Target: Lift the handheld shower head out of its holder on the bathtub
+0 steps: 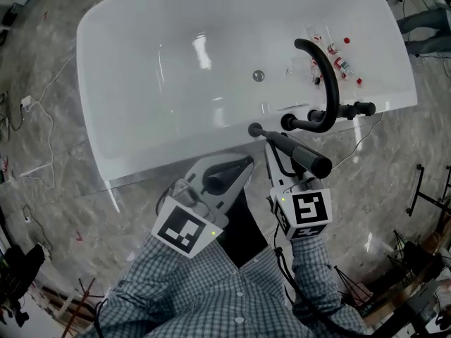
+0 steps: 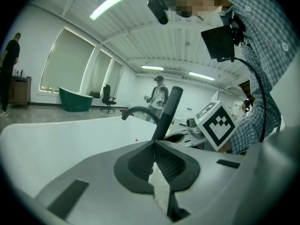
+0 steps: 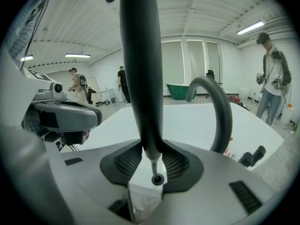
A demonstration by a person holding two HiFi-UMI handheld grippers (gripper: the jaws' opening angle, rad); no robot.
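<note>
Because the lift wants one firm hold, the right gripper point(image 3: 151, 150) clamps the shower head point(image 3: 140, 78) low on its handle, shaft running straight ahead of the jaws over the bathtub point(image 1: 99, 62), while the left gripper point(image 2: 153, 156) hangs alongside, jaws nearly together, empty.

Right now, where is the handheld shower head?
In the head view, right of centre: the handheld shower head is clamped in the right gripper, over the near rim of the bathtub, in front of the faucet.

Faucet point(image 1: 330, 83) stands on bathtub point(image 1: 141, 155) rim, behind the shower head point(image 1: 299, 152).
</note>
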